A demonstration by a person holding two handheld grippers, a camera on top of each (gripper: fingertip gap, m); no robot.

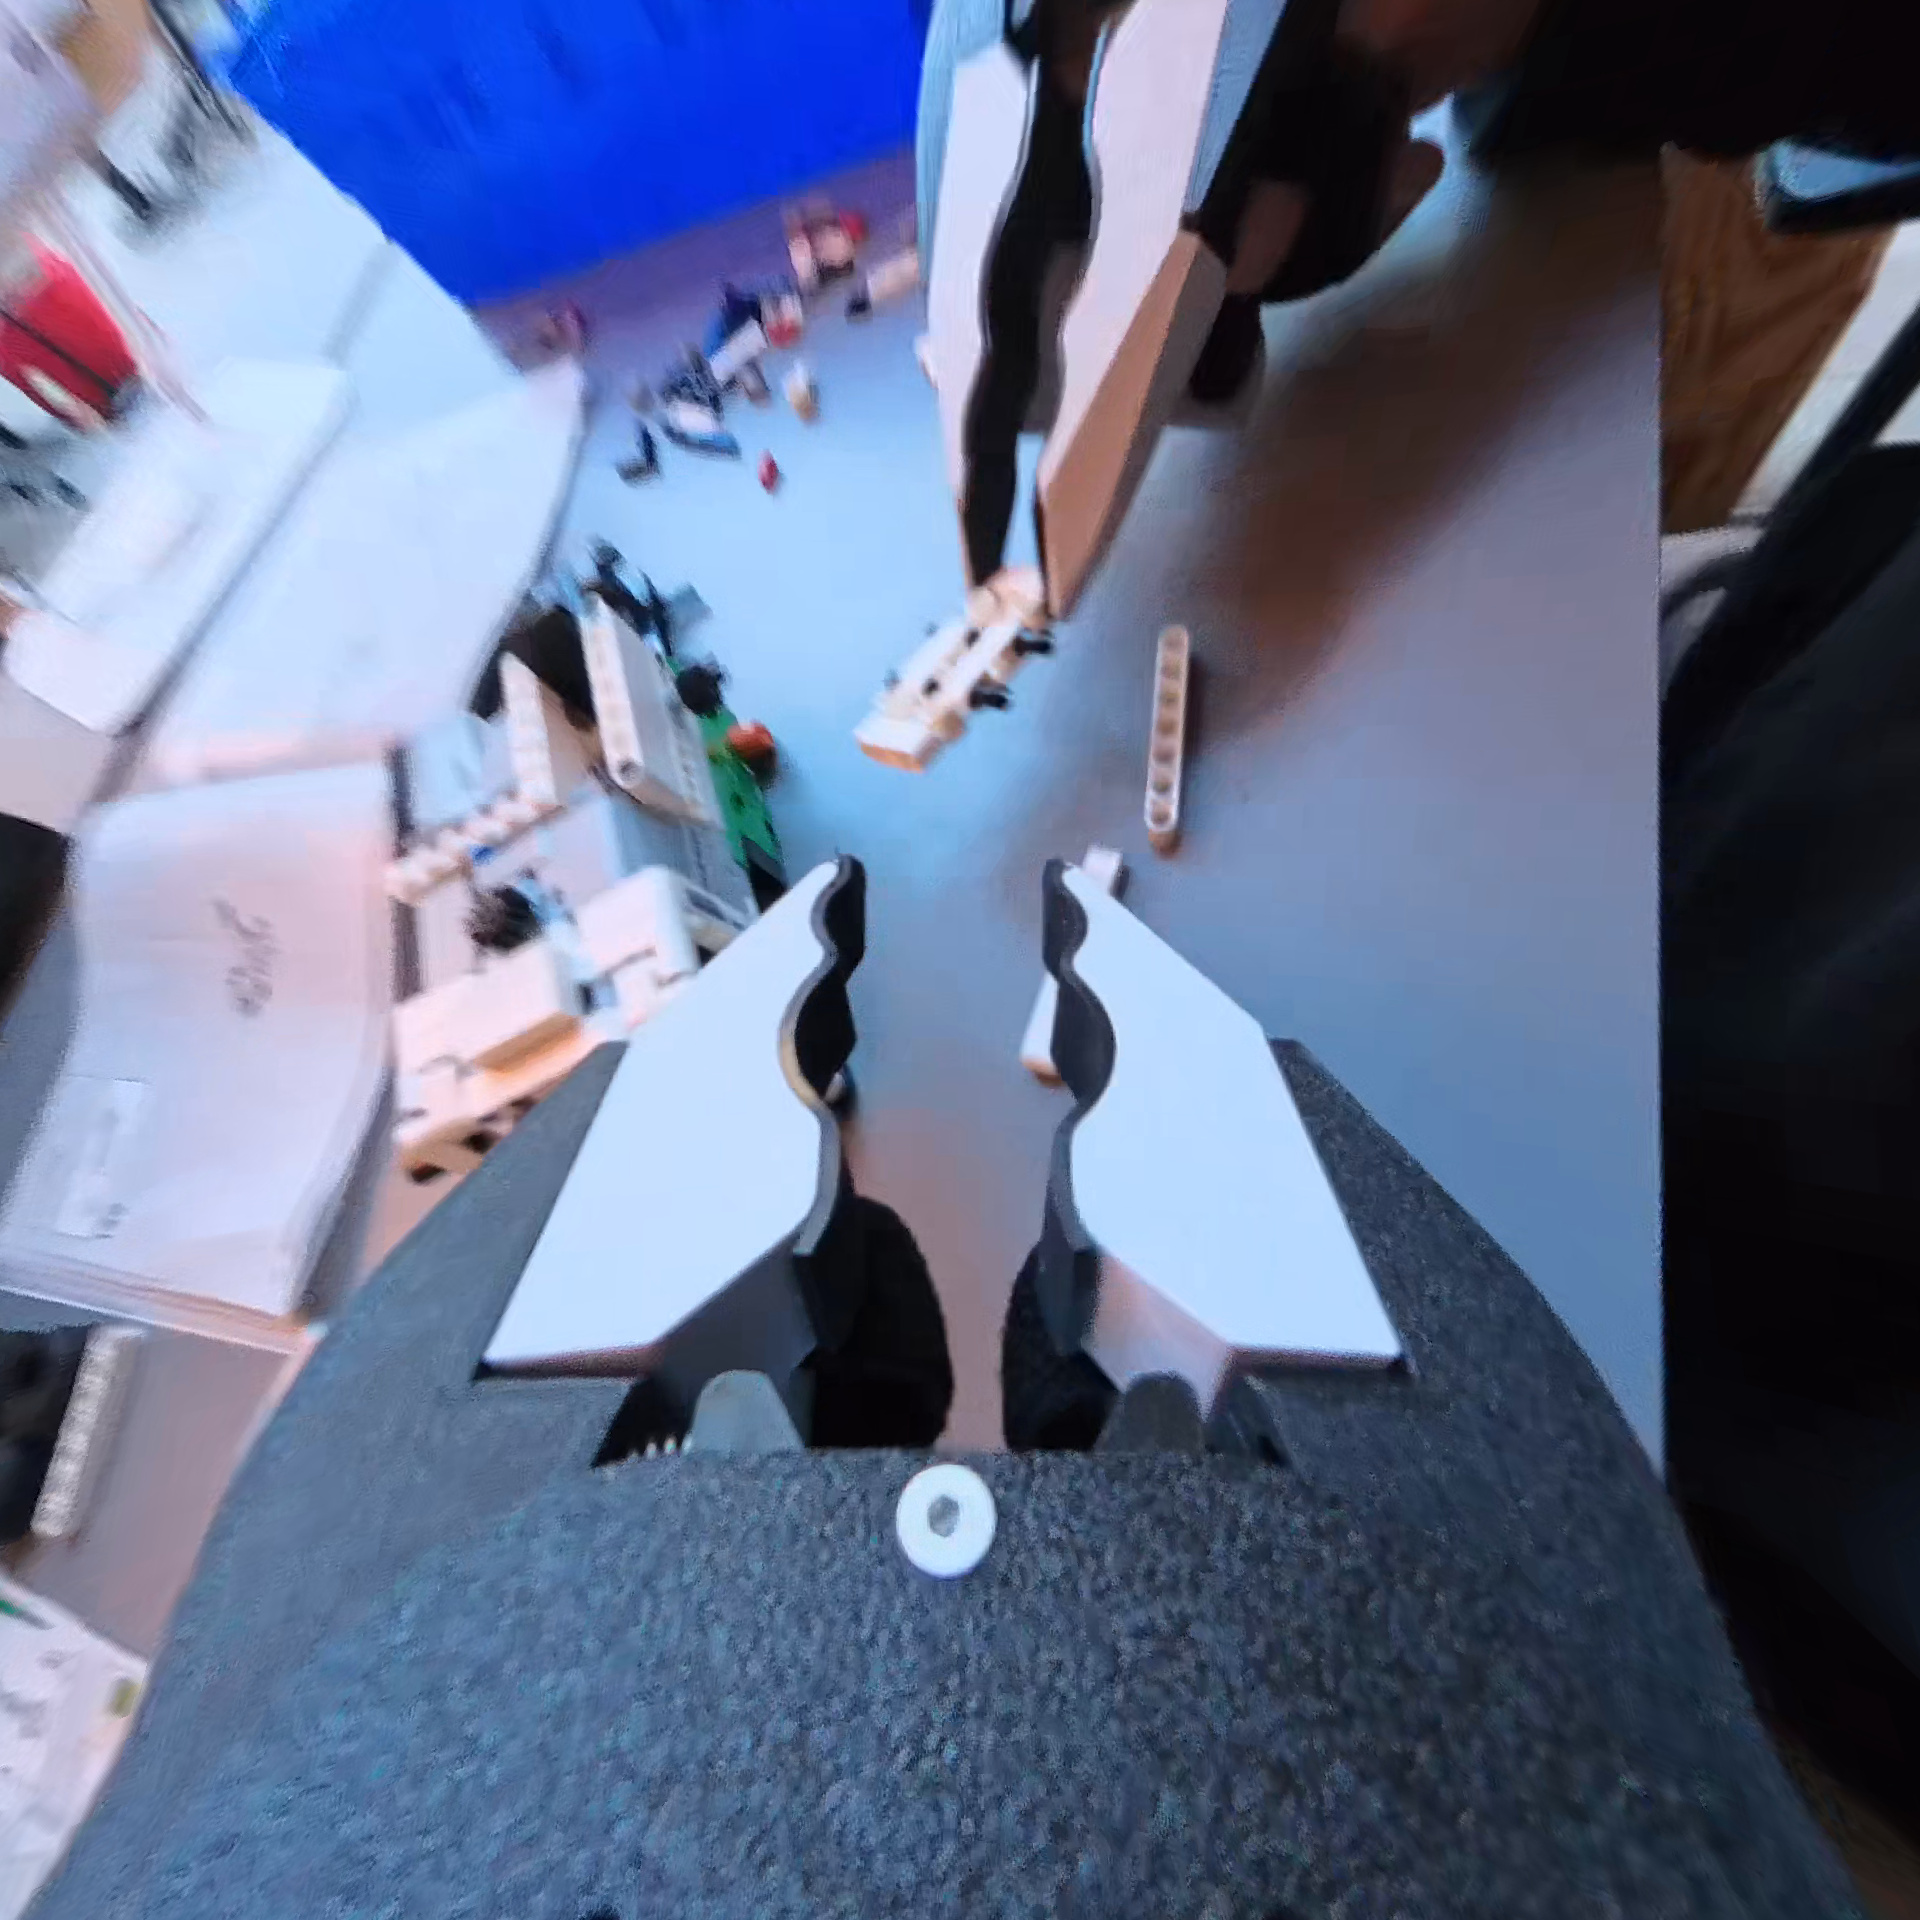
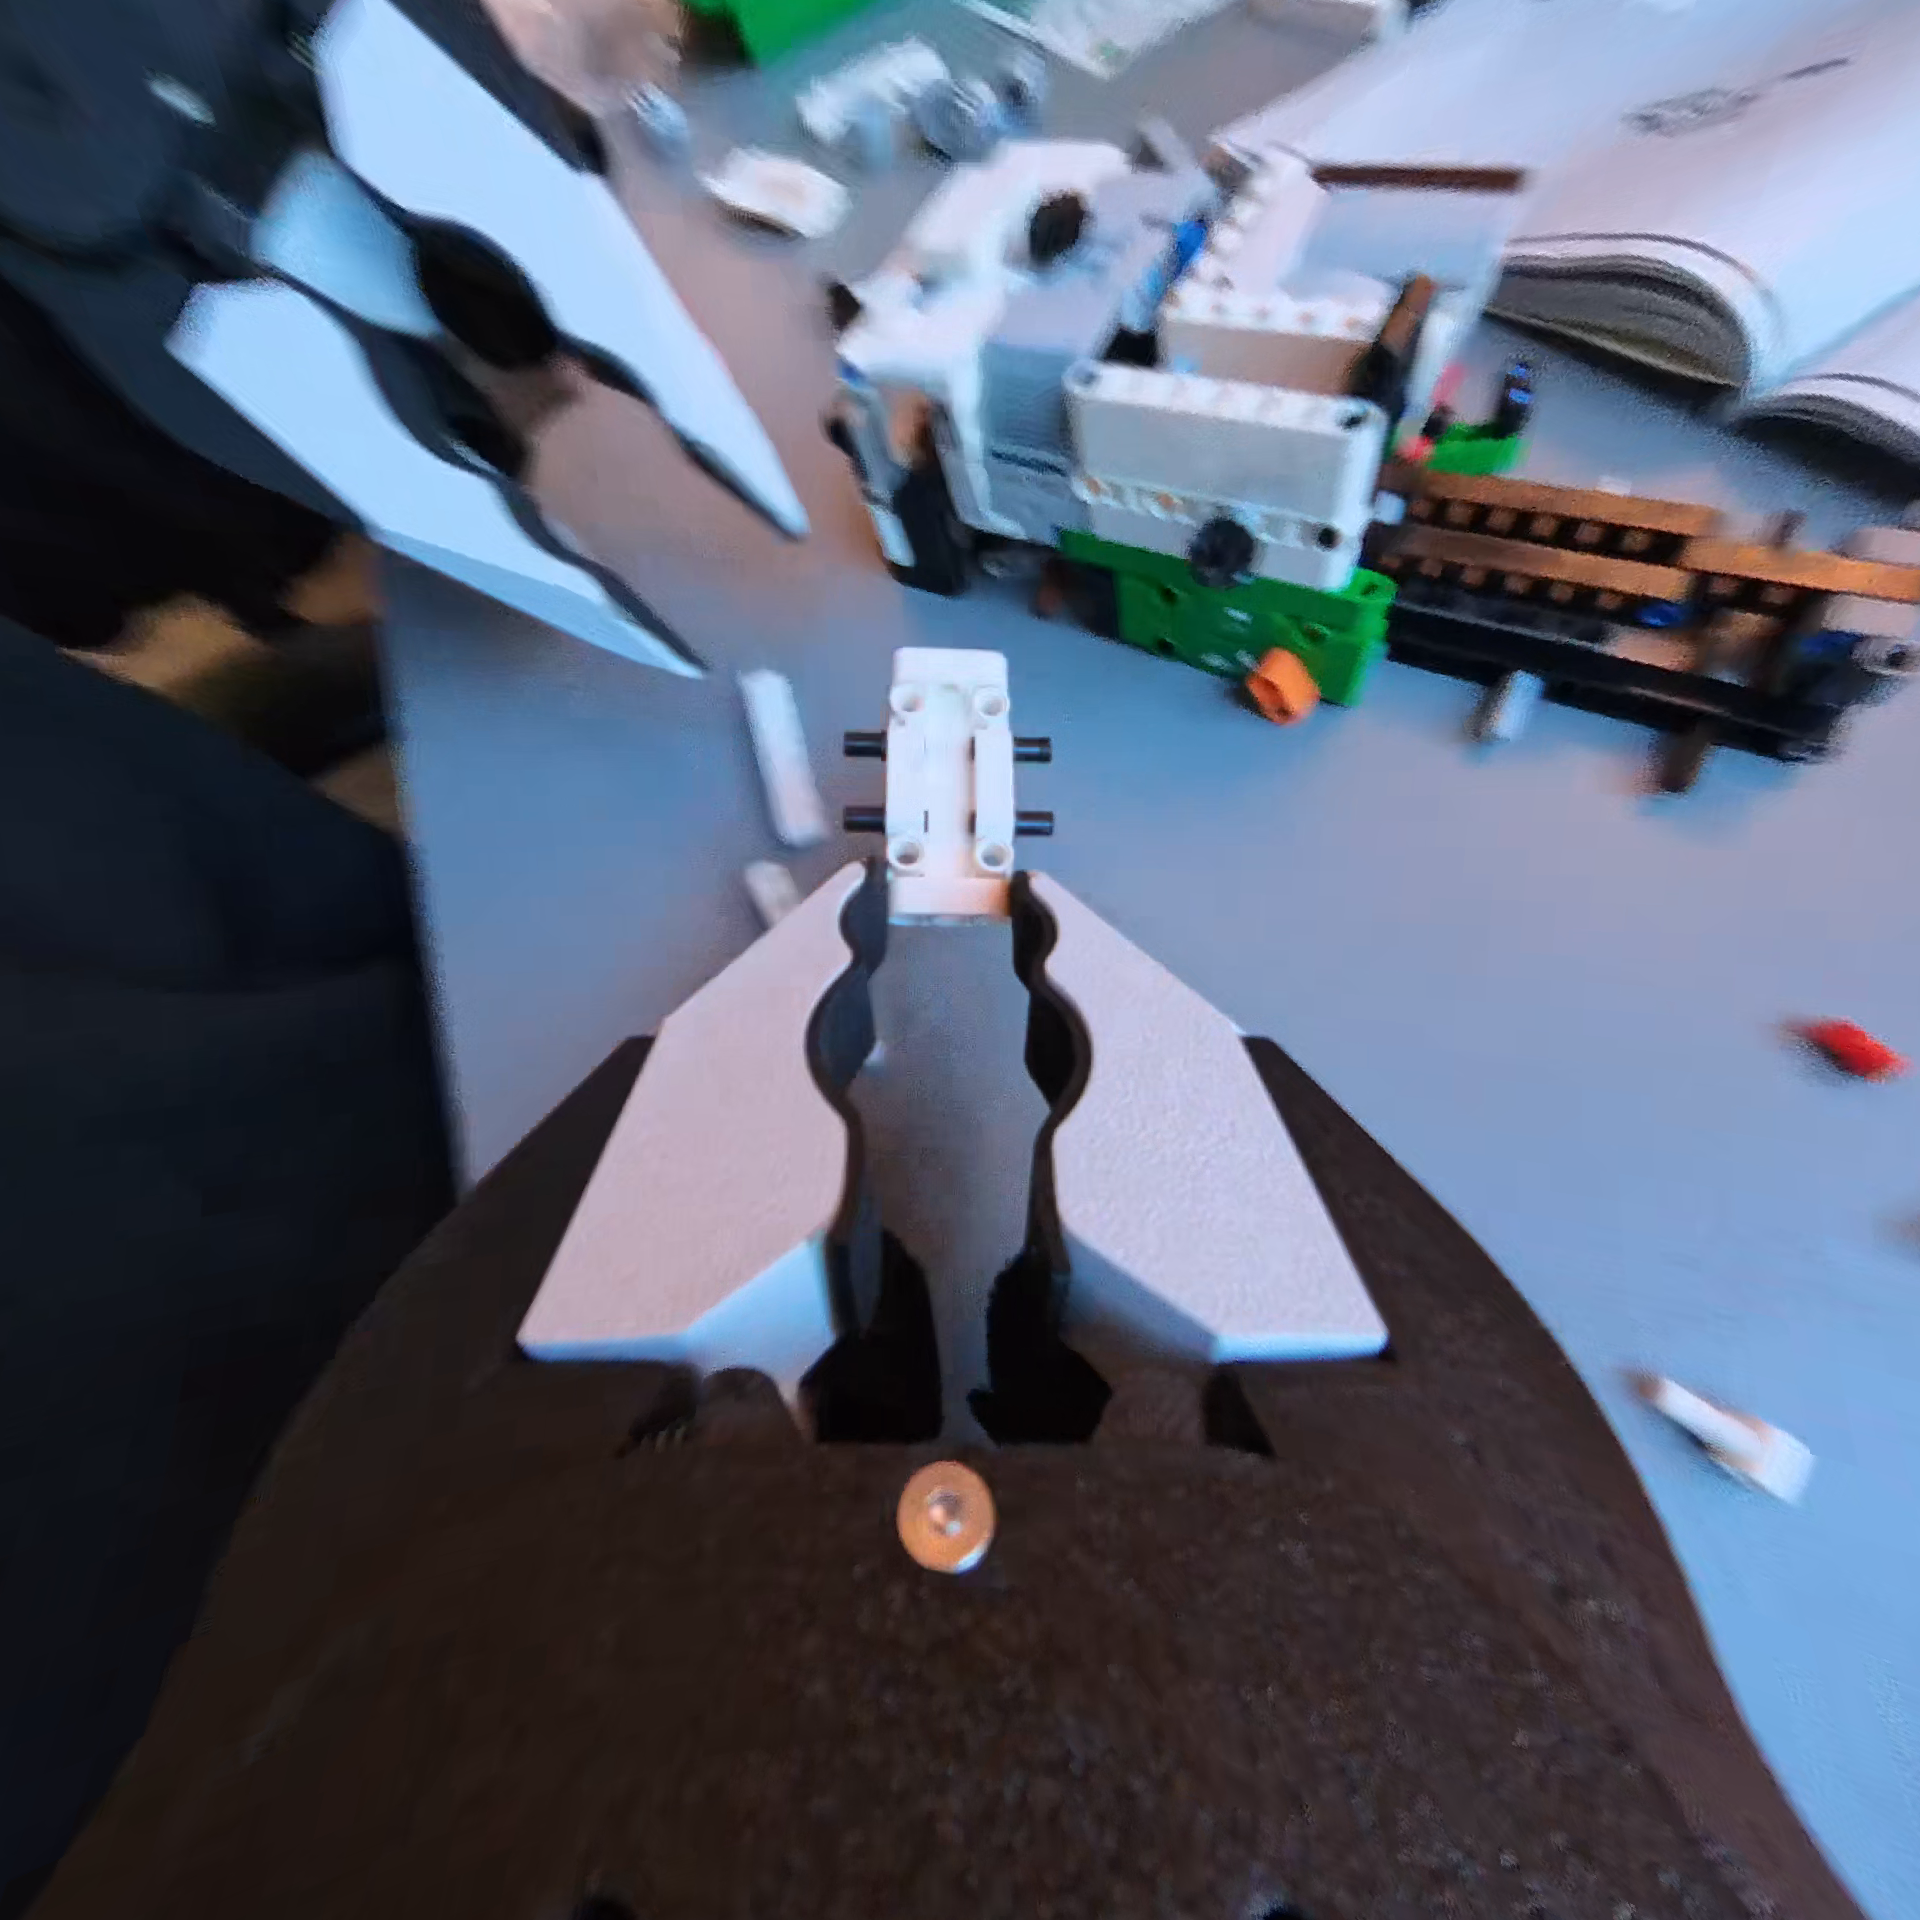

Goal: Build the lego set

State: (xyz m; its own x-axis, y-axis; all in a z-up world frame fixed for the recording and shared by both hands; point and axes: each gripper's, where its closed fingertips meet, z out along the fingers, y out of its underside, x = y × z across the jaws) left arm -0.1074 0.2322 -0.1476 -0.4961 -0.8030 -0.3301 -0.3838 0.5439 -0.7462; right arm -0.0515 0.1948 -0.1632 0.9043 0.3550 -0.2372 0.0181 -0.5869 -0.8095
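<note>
**Q:** What is the right gripper [image 2: 948, 883] doing?

**A:** Its jaws are partly closed on one end of a small white plastic Lego sub-assembly with four black pins sticking out sideways [image 2: 948, 774]. The piece points straight ahead, its long axis in line with the fingers, and appears lifted just above the grey tabletop [image 2: 1351, 1039].

**Q:** And the left gripper [image 1: 954, 883]?

**A:** Its jaws stand apart with nothing between them. It hovers over the same table; a white holed Lego beam [image 1: 1169, 740] lies ahead and a little to its right, long axis running away from the jaws.

**Q:** Where is the main model?

**A:** The white-and-green Lego truck with a brown-and-black rear frame [image 2: 1195, 447] stands ahead and to the right of the held piece, near an open instruction booklet [image 2: 1662, 239].

**Q:** Which relation matters next?

**A:** Probably that the held piece lies closer to the right gripper's side of the truck, so the right gripper seems better placed to carry it there; the pins point crosswise and would likely need lining up with holes.
</note>
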